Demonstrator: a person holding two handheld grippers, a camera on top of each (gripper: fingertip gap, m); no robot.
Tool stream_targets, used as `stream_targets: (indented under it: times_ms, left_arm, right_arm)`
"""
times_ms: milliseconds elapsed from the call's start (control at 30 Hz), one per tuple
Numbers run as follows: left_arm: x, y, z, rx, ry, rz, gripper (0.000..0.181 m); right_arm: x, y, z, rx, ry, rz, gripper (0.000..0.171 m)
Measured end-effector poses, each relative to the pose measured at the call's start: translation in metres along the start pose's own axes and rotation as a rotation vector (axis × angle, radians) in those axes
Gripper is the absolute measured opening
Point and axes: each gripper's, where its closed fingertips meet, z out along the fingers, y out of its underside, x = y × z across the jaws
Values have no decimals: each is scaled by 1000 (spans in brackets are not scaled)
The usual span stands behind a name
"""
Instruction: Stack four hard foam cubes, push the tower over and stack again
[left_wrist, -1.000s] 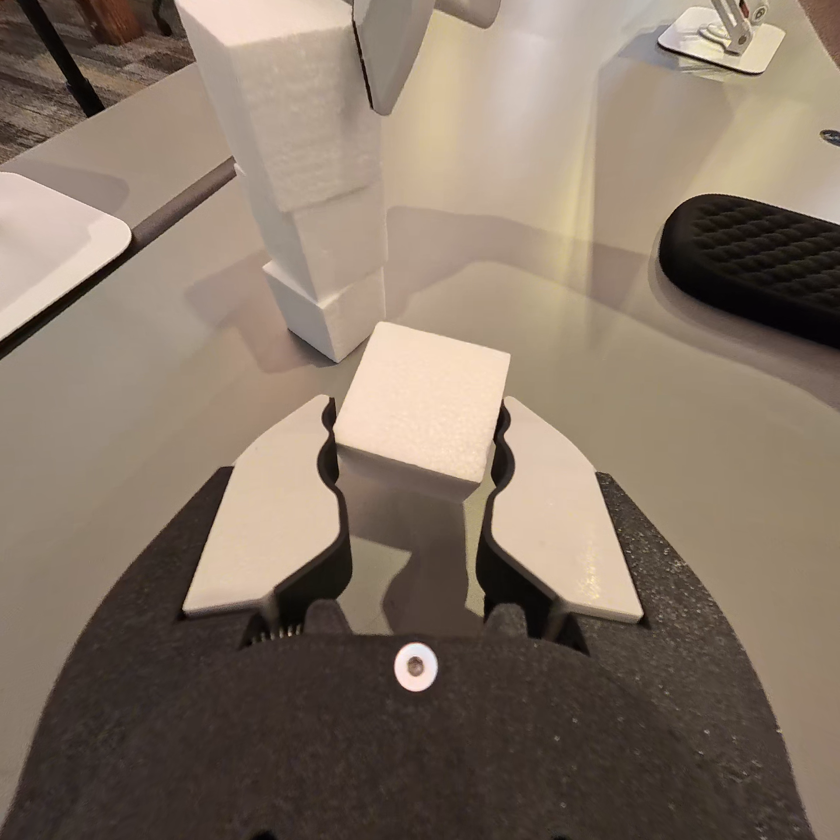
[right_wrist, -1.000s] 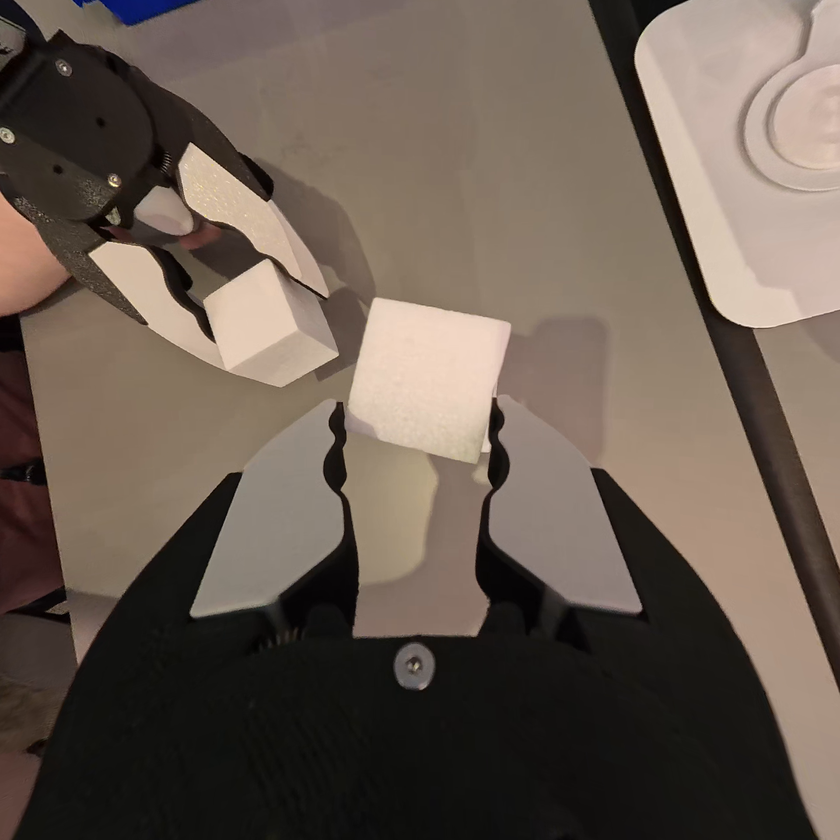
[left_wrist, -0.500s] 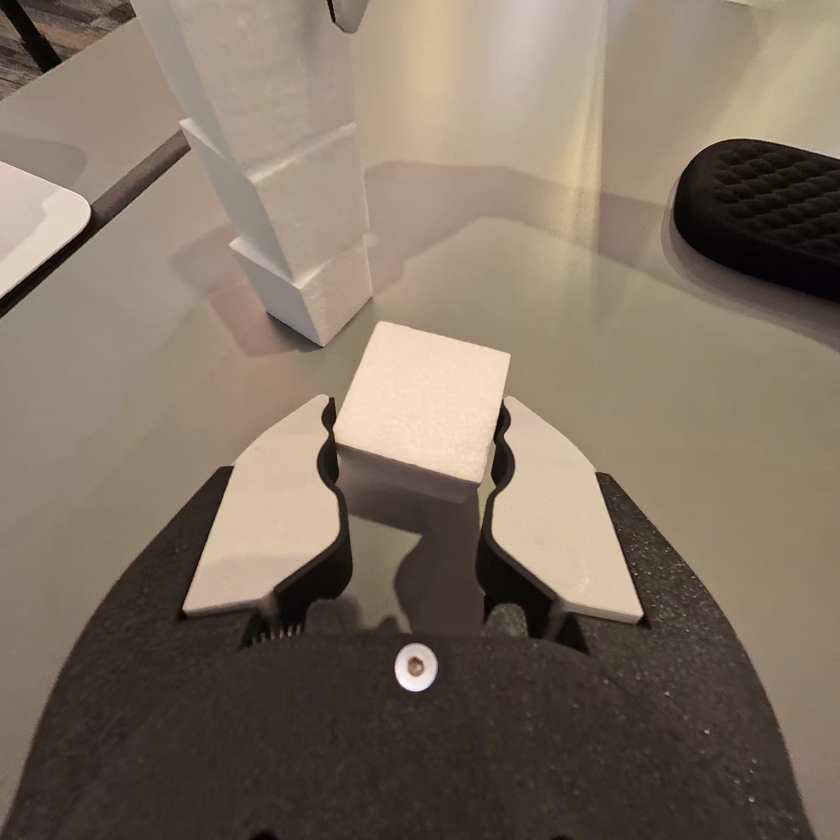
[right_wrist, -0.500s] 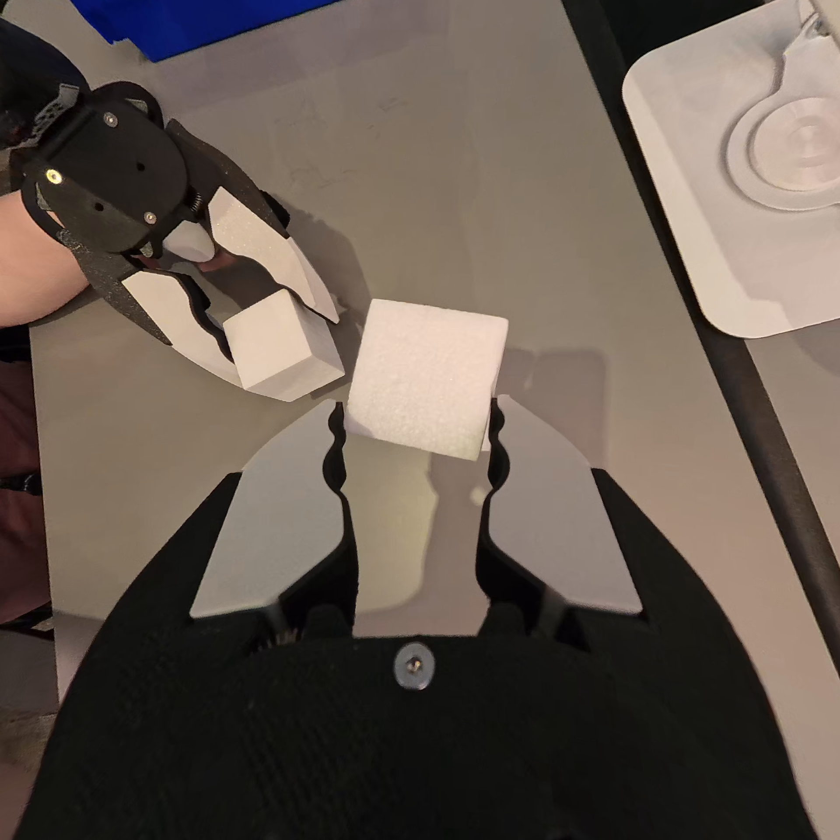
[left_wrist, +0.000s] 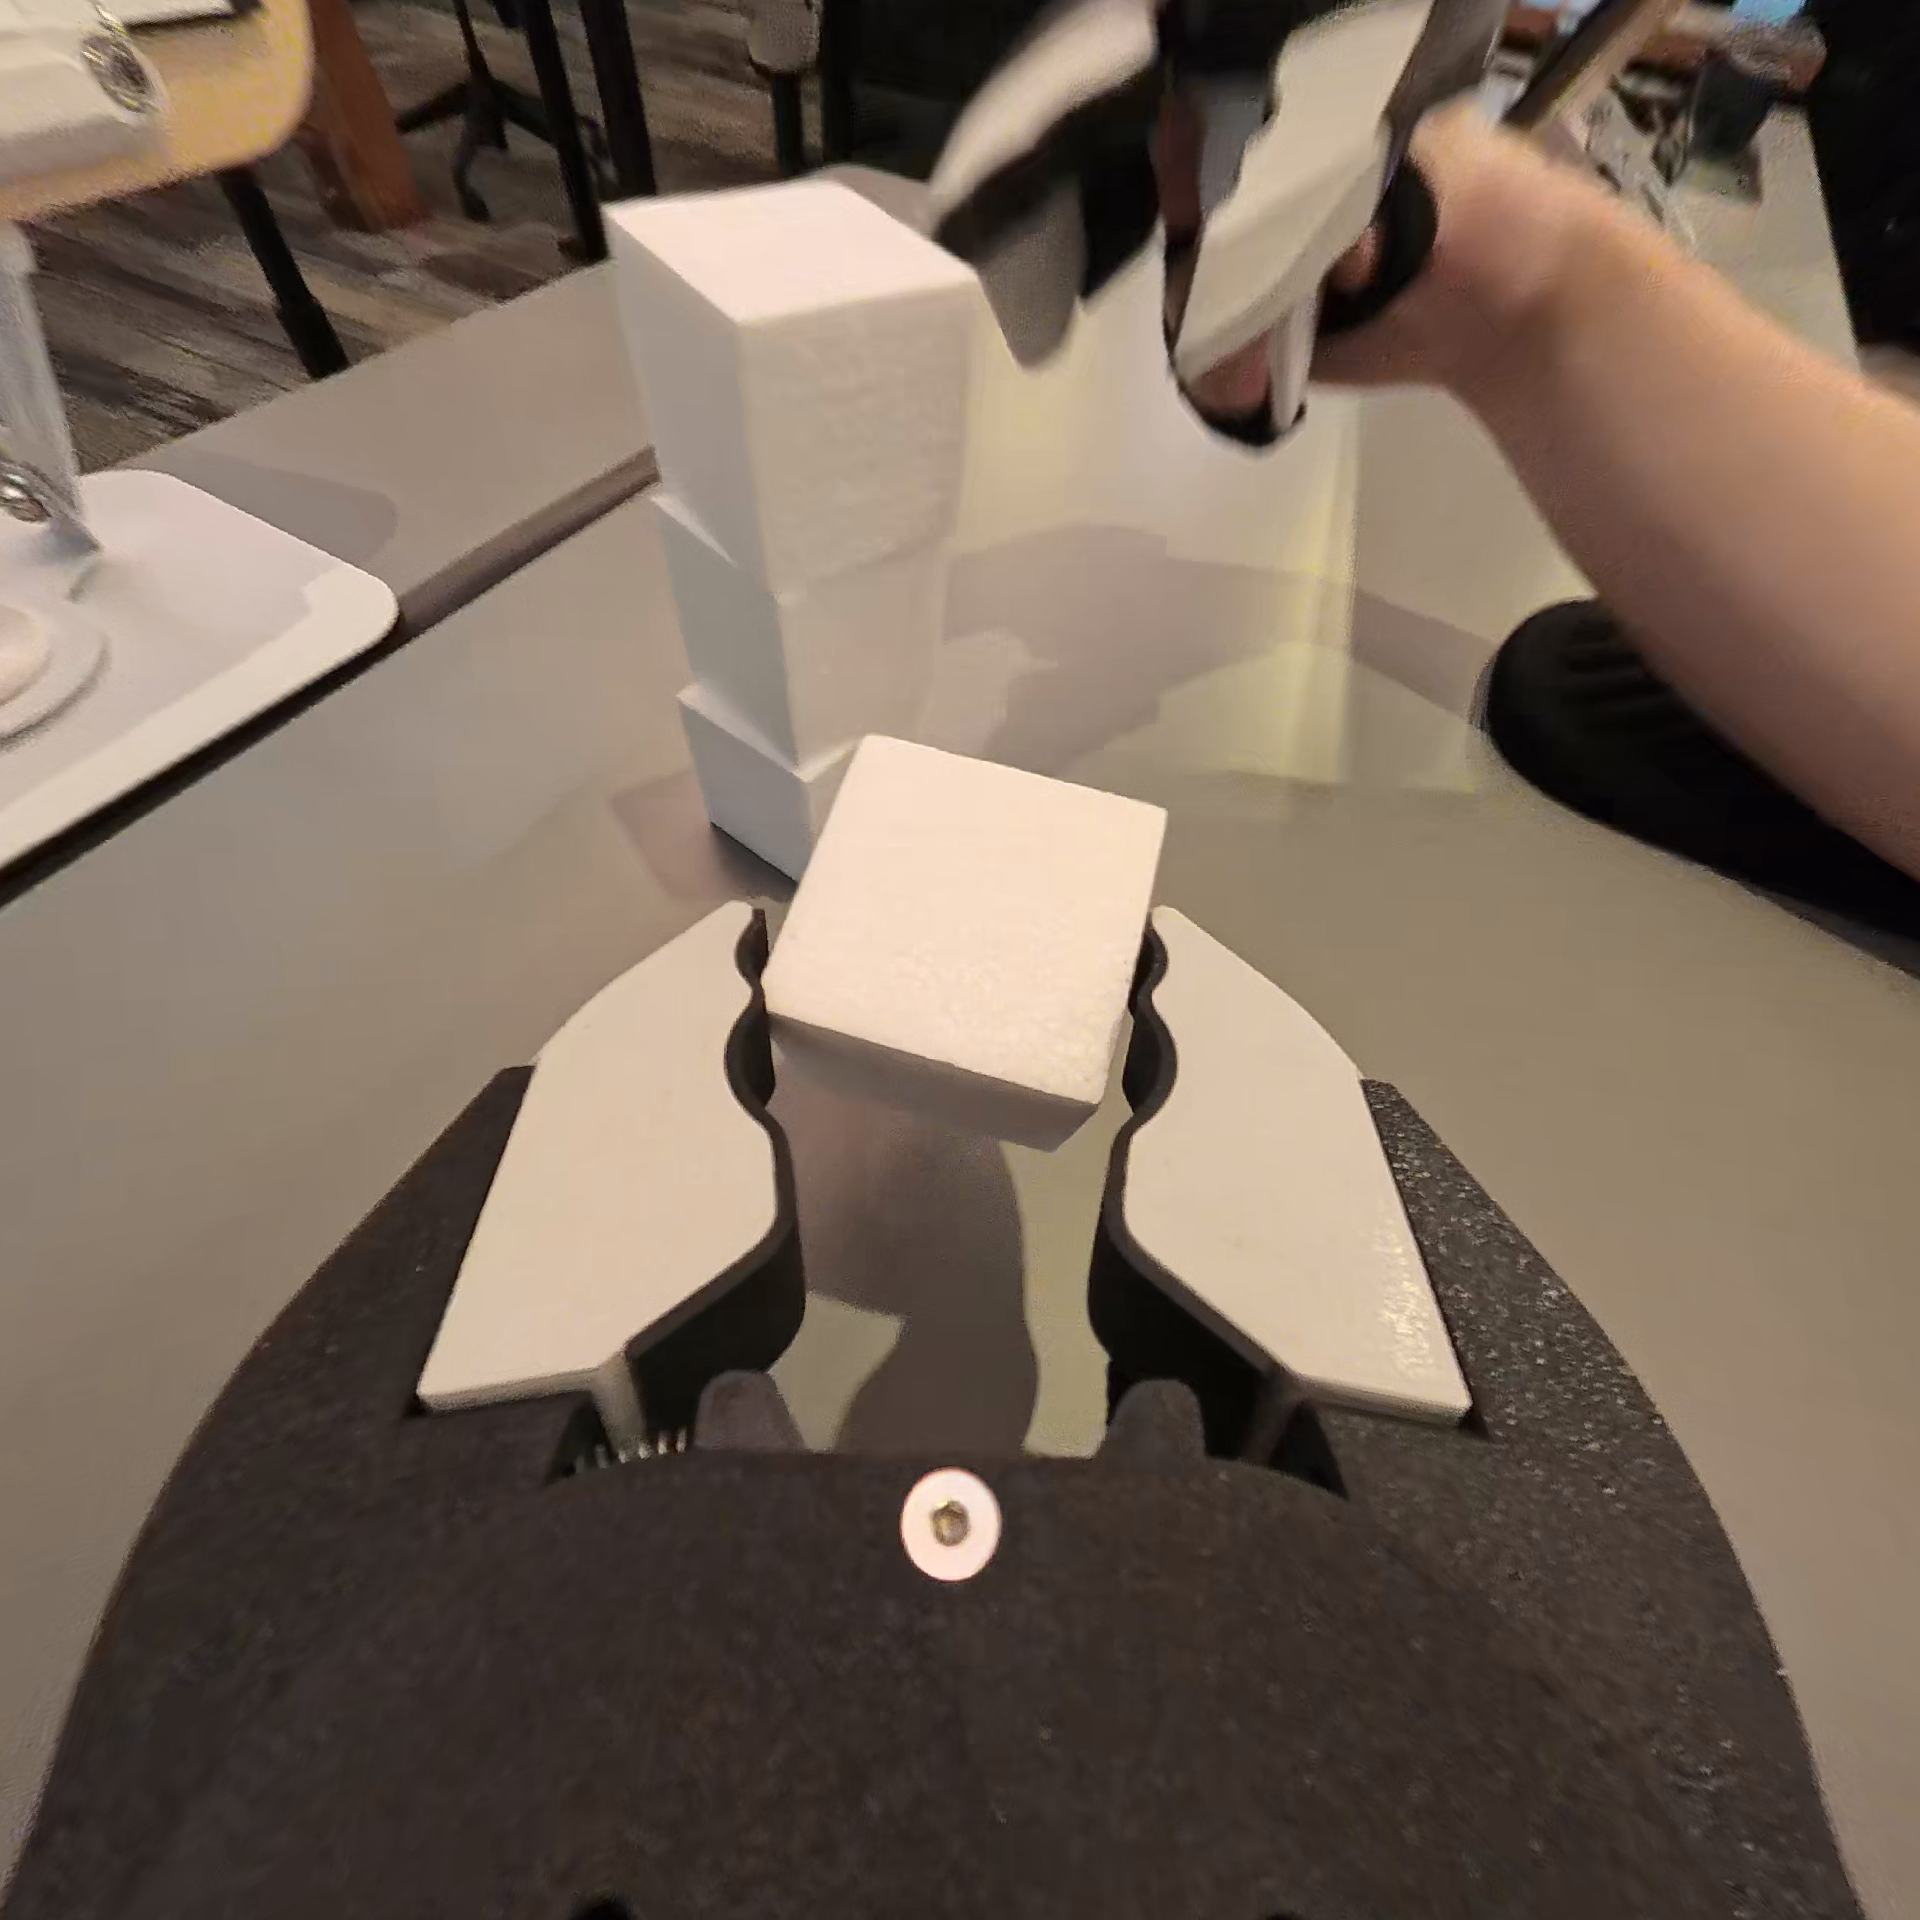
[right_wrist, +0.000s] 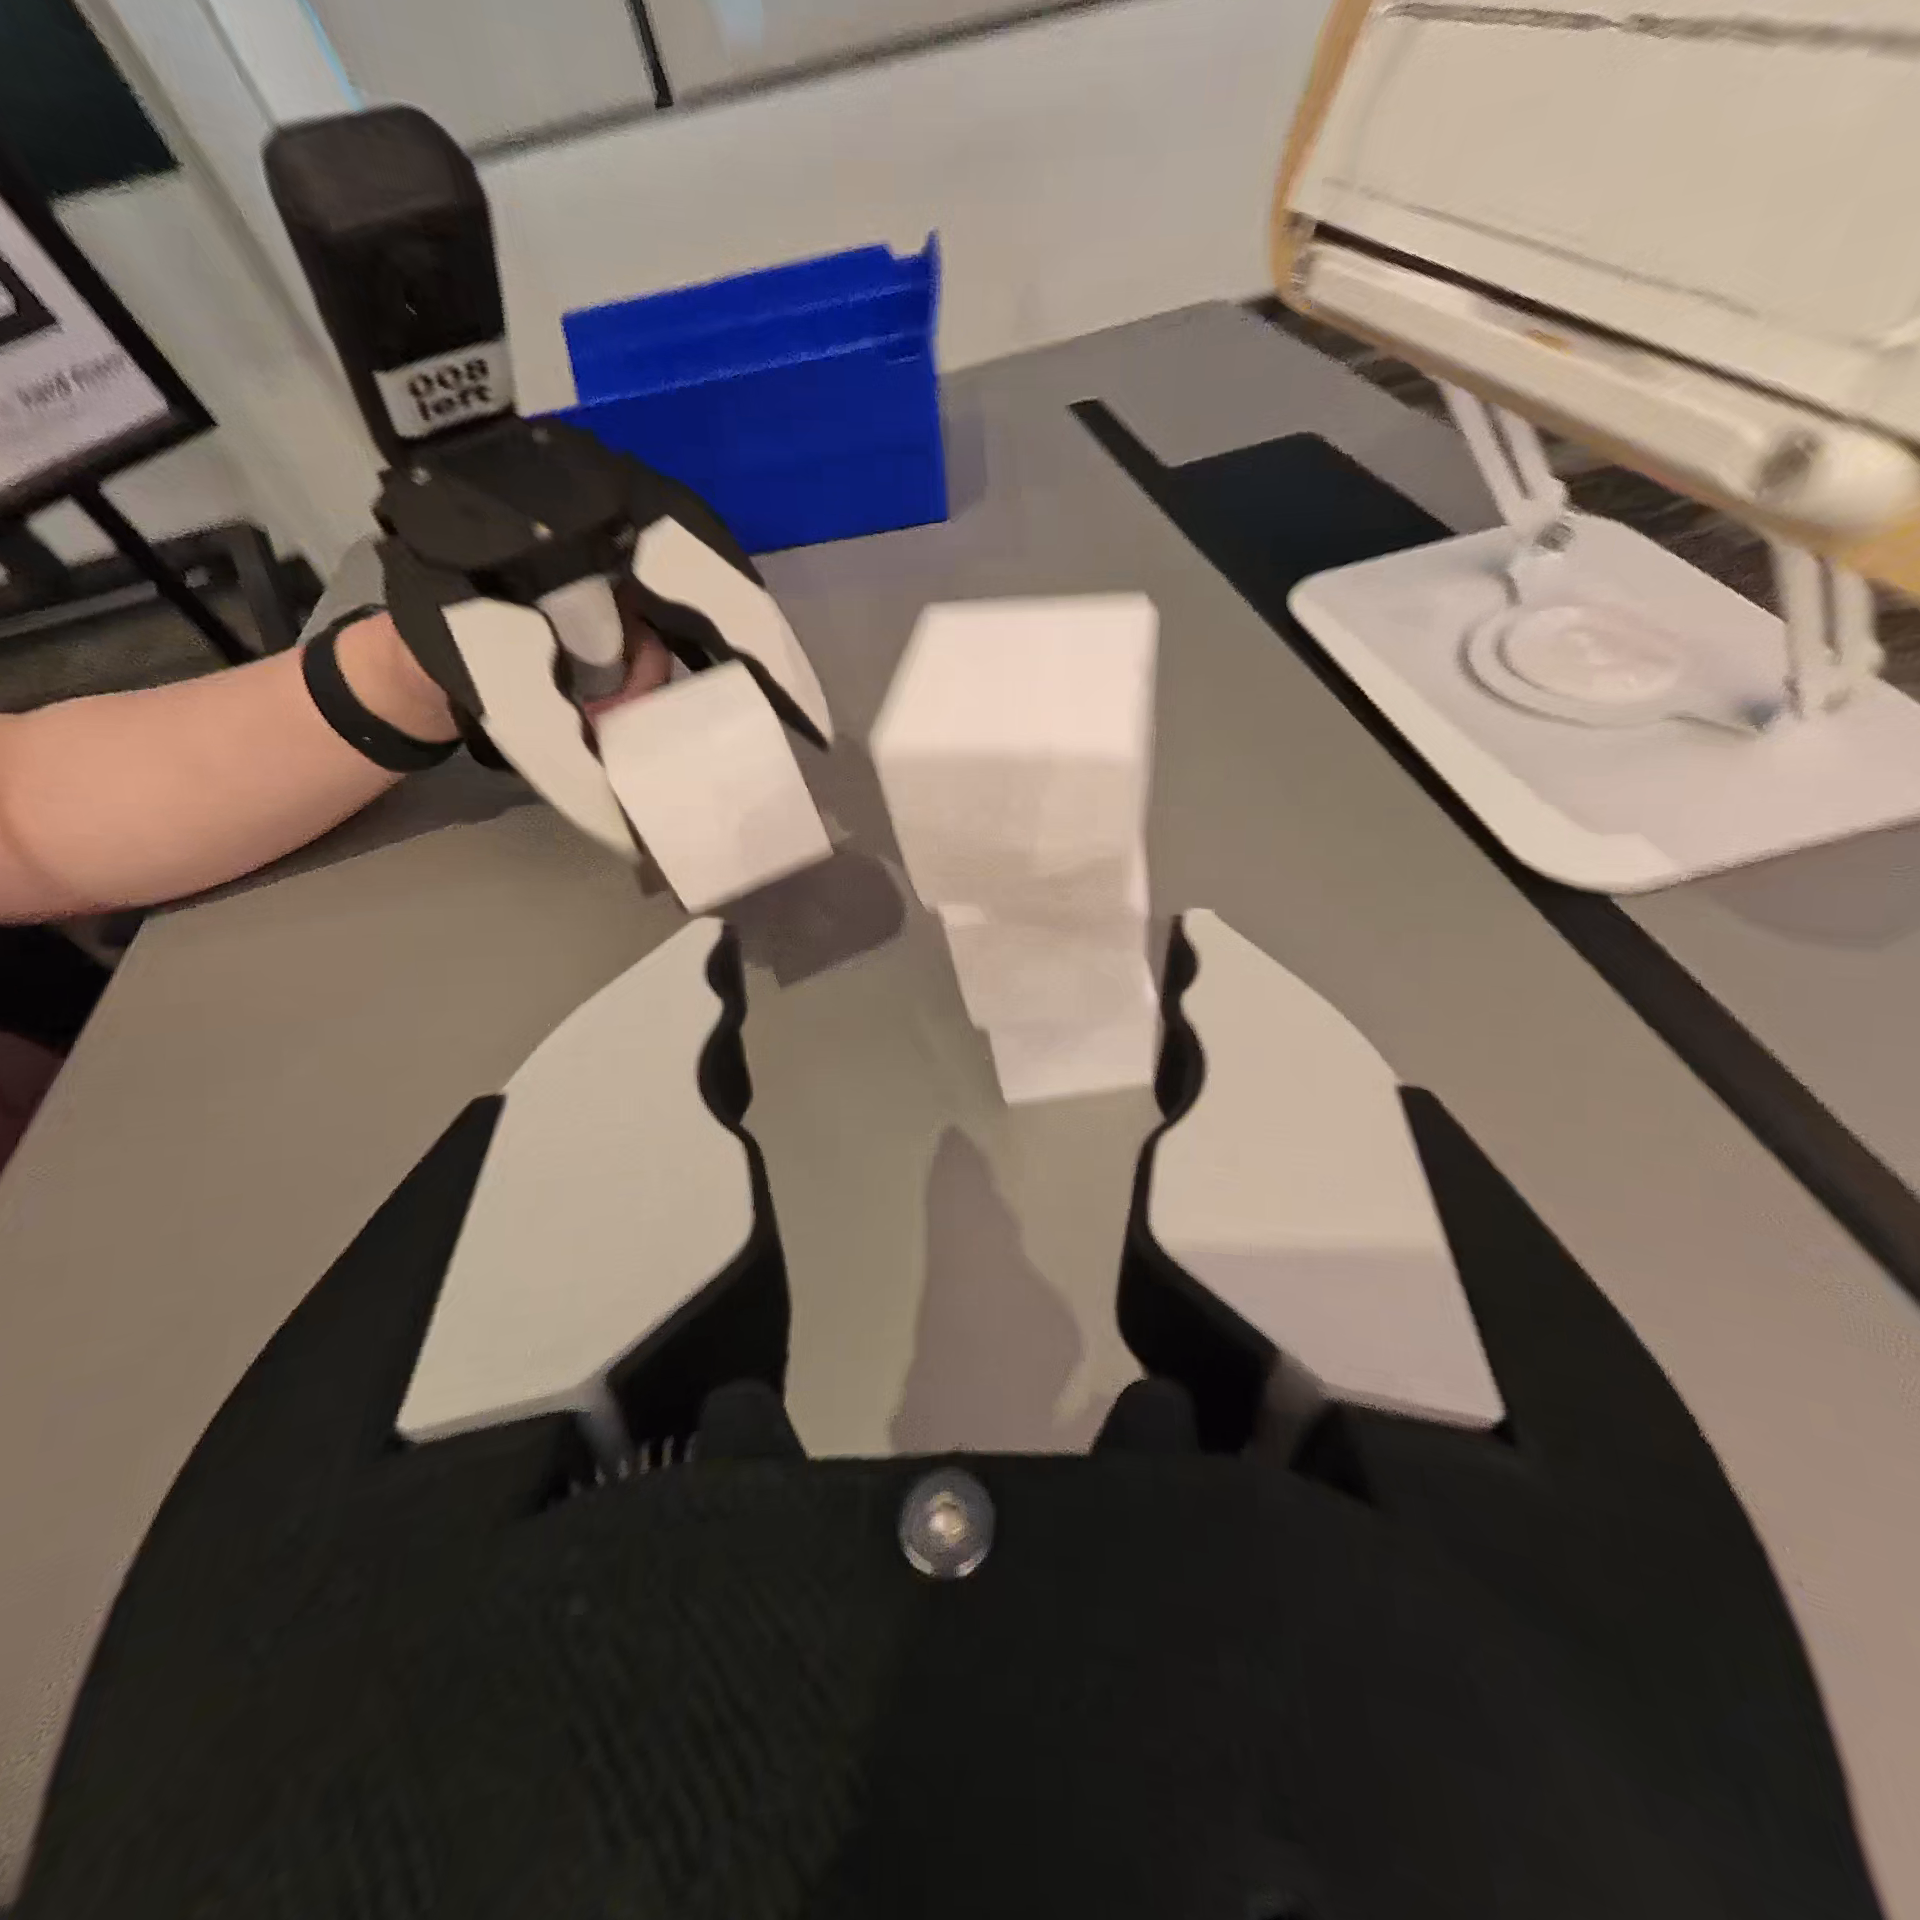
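Left gripper (left_wrist: 951, 940) pinches a white foam cube (left_wrist: 961, 925) between its fingertips, held just beside the foot of the tower (left_wrist: 805, 499). Right gripper (right_wrist: 956, 935) is spread and empty, blurred, up off the three-cube tower, which stands slightly staggered on the grey table (left_wrist: 312, 987). White stand base (right_wrist: 1579, 717) sits right of the tower and blue bin (right_wrist: 769, 416) behind it

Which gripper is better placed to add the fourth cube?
Left. The left gripper is shut on the fourth cube beside the three-cube tower; the right gripper is open and empty, so it would likely need another pickup first.
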Motion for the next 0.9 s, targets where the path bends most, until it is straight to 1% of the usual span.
stream_targets:
  times_ms: [33, 67, 100, 133, 167, 200, 300, 367, 400, 467, 533, 567, 667, 767, 900]
  left_arm:
    - [-3, -3, -3, 17, -8, -15, 66]
    - [-4, -5, -5, 29, -7, -36, 66]
    - [-3, -8, -8, 38, -1, -57, 66]
    - [-3, -11, -11, 44, -12, -77, 66]
    - [-6, -16, -14, 51, -48, -95, 66]
    - [-9, -23, -18, 64, -96, -110, 66]
    - [-12, -47, -27, 121, -185, -182, 66]
    - [-17, -63, -27, 131, -237, -294, 66]
    - [-20, -71, -26, 119, -264, -353, 66]
    - [-19, -99, -22, 139, -283, -412, 66]
    - [-19, -128, -14, 177, -333, -405, 66]
    - [-18, -134, -6, 153, -367, -389, 66]
    - [-21, -139, 22, 31, -472, -343, 66]
    - [-26, -140, 42, -11, -561, -325, 66]
    - [-28, -137, 56, -53, -641, -280, 66]
  right_arm:
    - [14, 16, -10, 17, 28, 61, 70]
    - [28, 31, -19, 15, 53, 159, 69]
    - [35, 39, -28, 47, 41, 254, 70]
    - [36, 37, -37, 135, -8, 315, 63]
    - [35, 31, -46, 237, -50, 344, 47]
    - [39, 27, -55, 305, -44, 354, 39]
    - [59, 24, -70, 330, 122, 297, 49]
    - [69, 18, -79, 360, 217, 250, 56]
    - [72, 15, -84, 384, 250, 241, 57]
    - [78, 16, -91, 408, 293, 250, 56]
    - [84, 23, -92, 394, 318, 286, 55]
    - [87, 27, -92, 387, 326, 304, 55]
    - [94, 32, -90, 388, 348, 356, 57]
    - [91, 30, -88, 388, 336, 346, 58]
    - [87, 29, -84, 367, 338, 320, 58]
